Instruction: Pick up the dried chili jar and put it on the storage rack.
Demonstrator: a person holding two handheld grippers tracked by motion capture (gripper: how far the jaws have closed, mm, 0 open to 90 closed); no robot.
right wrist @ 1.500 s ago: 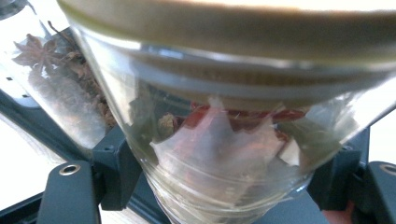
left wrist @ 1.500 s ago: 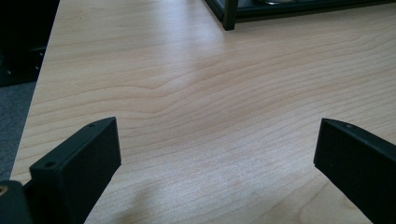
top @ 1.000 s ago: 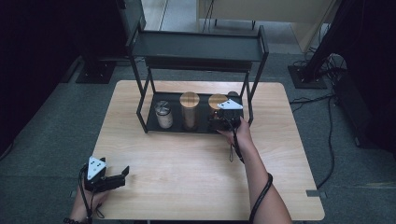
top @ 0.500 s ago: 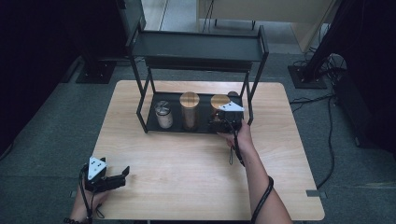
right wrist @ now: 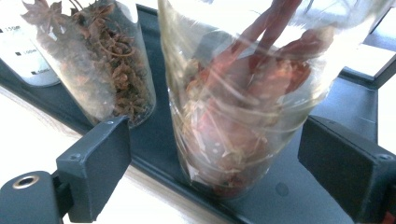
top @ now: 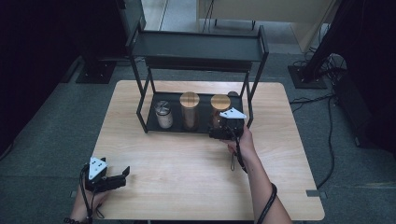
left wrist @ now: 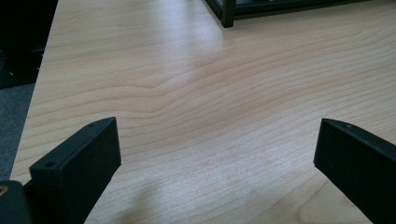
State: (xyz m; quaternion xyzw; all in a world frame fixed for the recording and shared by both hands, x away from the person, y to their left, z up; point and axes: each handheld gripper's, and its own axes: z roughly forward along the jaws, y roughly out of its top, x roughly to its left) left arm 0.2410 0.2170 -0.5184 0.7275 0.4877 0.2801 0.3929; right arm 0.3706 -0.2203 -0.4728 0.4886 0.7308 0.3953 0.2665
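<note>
A black two-level rack (top: pixel 196 46) stands at the back of the wooden table (top: pixel 187 163). Its bottom tray (top: pixel 150 126) holds three jars. The right one is a clear jar of red dried chillies (right wrist: pixel 243 93) with a wooden lid (top: pixel 220 103). My right gripper (top: pixel 219 130) is at this jar. The right gripper's (right wrist: pixel 215 135) jaws have just been opening and stand apart from the glass on both sides, the jar between them. My left gripper (top: pixel 122 177) rests open at the table's front left, and nothing lies between the left gripper's (left wrist: pixel 217 135) jaws.
A tall jar of star anise (right wrist: pixel 107 70) with a wooden lid (top: pixel 189 99) stands just left of the chilli jar. A small metal-lidded jar (top: pixel 163 113) sits further left. A rack post (top: pixel 250 109) rises close to the right hand. Cables (top: pixel 322 98) lie on the floor.
Seen from above, little differs. The right gripper stays at the right jar on the bottom tray. The left gripper has not moved.
</note>
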